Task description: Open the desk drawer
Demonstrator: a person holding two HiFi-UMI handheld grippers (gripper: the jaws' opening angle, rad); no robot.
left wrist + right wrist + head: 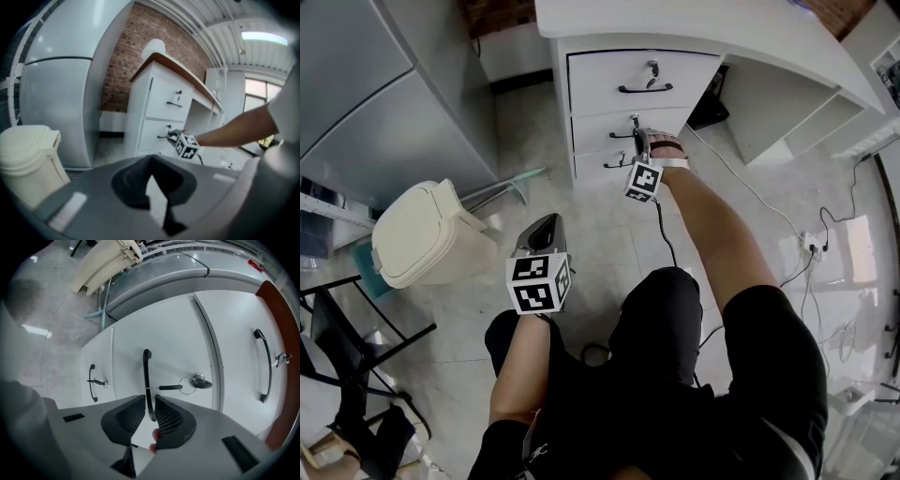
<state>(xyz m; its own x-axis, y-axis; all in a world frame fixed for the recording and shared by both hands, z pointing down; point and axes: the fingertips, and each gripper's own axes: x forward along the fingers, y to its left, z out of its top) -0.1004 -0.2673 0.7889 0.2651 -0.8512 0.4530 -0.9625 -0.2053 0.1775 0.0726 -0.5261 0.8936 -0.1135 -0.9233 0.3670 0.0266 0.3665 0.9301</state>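
You're holding the right tongs (149,400) astride the middle drawer's (178,333) handle (146,373), jaws apart, not clamping. Left tongs (150,161) are hanging closed, empty. Drawer's sitting shut under the desk's (694,23) left end. Handle looks rigid and slick, so grip mid-bar; it probably slides light.

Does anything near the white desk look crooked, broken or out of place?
Nothing looks broken or spilled; the three white drawer fronts sit straight. Only small things stand out: a silver key on a ring left in the middle drawer's lock, and a white socket strip with loose cables on the floor.
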